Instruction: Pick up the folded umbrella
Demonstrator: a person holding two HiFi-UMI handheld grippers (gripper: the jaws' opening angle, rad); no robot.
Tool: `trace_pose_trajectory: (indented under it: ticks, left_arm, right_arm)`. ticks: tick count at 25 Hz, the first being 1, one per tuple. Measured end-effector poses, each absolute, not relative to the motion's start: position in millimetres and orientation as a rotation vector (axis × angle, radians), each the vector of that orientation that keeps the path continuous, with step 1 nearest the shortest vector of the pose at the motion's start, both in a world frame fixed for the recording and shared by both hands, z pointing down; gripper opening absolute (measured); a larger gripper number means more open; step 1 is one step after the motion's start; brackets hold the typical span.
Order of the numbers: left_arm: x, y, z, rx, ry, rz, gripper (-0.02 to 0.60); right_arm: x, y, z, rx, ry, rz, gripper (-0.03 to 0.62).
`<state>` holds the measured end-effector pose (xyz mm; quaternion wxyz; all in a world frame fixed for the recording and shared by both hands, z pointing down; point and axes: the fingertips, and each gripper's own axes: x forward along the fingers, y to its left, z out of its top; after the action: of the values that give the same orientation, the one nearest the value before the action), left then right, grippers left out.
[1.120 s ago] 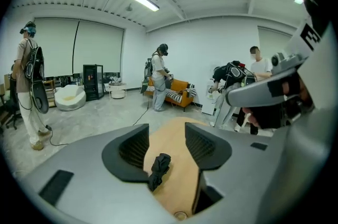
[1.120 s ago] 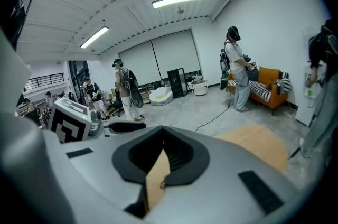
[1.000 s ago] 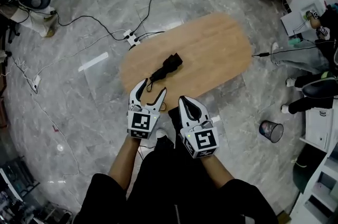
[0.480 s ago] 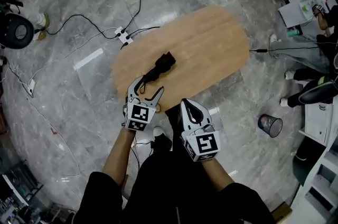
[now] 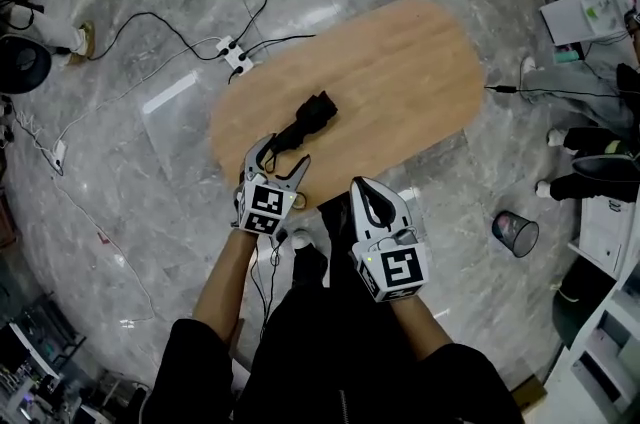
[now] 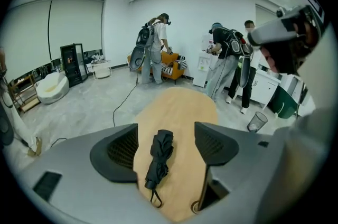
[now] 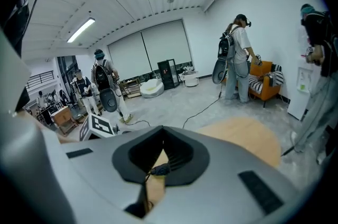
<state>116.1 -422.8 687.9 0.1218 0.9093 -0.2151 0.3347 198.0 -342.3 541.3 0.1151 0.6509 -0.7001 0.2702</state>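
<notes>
Approach step: the left gripper (image 5: 281,158), jaws wide and empty, hovers at the near end of the folded umbrella (image 5: 306,119), which lies left of centre on the table (image 5: 410,72). The right gripper (image 5: 365,187) is closed and idle. Next it should straddle the umbrella, then squeeze.
</notes>
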Motion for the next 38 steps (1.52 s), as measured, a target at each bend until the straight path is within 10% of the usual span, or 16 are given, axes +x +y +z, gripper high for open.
trace_pose_trajectory:
  ticks: [38]
  left_arm:
    - [131.4, -424.8, 884.8, 2.418, -0.378, 1.379, 0.327]
  right_arm:
    - [239.1, -365.3, 617.8, 1.802, -1.945, 0.973, 0.011]
